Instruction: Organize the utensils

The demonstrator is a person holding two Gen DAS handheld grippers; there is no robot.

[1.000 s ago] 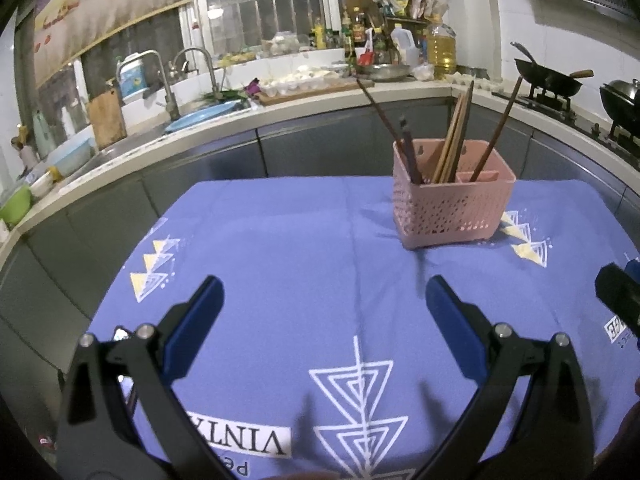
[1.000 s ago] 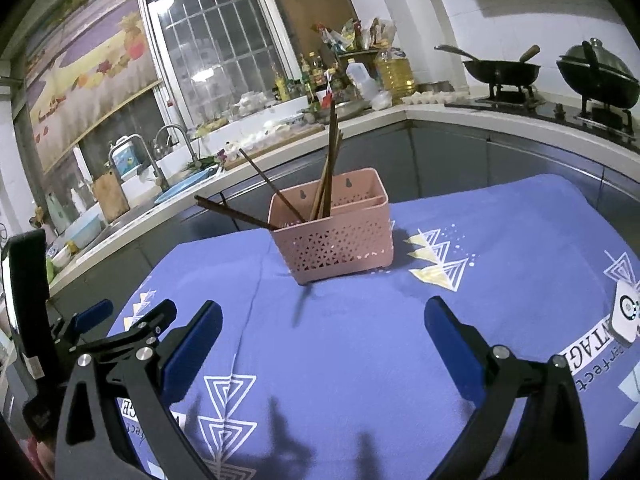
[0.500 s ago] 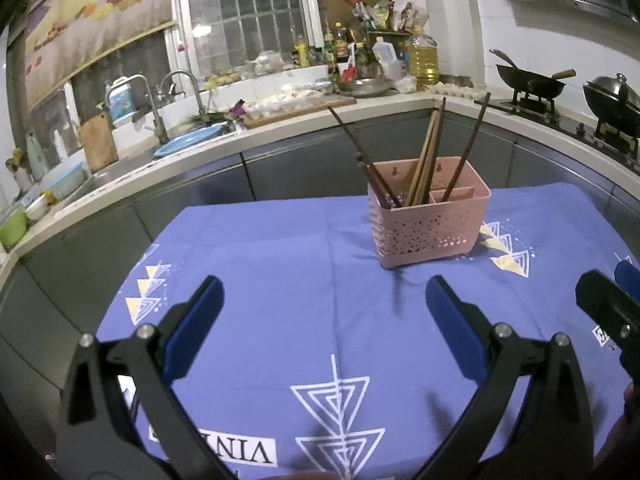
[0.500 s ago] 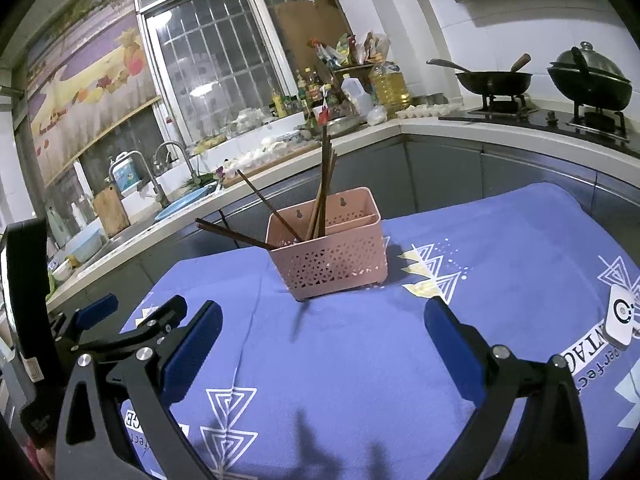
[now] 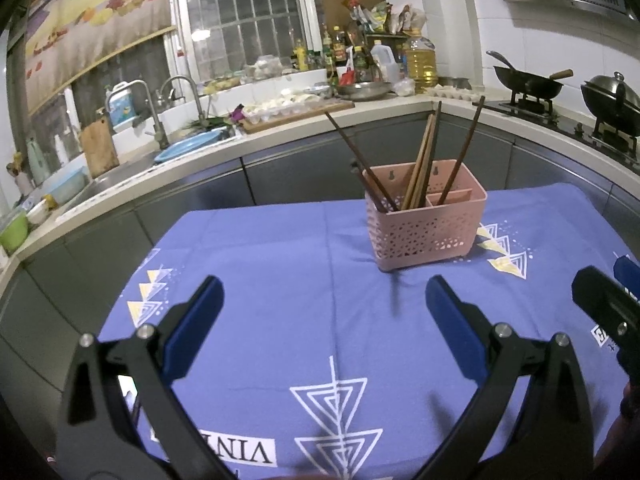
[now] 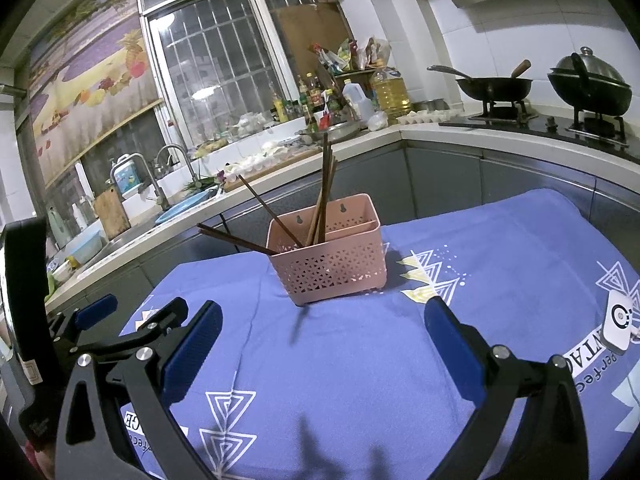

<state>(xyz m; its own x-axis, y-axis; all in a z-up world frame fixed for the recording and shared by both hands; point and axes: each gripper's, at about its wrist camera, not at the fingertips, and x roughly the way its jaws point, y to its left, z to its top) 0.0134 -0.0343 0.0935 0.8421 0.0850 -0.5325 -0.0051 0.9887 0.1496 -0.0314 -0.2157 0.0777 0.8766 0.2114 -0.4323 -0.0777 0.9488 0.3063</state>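
A pink perforated utensil basket [image 5: 426, 230] stands on the blue tablecloth [image 5: 280, 280] and holds several wooden chopsticks [image 5: 424, 160], dark and light, leaning at different angles. It also shows in the right wrist view [image 6: 332, 268], with its chopsticks [image 6: 324, 196]. My left gripper [image 5: 324, 312] is open and empty, well short of the basket. My right gripper [image 6: 324, 332] is open and empty, also short of it. The left gripper [image 6: 96, 312] shows at the left of the right wrist view.
A white small device [image 6: 618, 326] lies on the cloth at the right. Behind the table runs a counter [image 5: 240, 148] with a sink, a cutting board and bottles. Woks [image 6: 496, 88] sit on the stove at the right.
Both grippers have drawn back and risen a little from the basket, which looks smaller and farther now. Both stay open and empty. The chopsticks have not moved.
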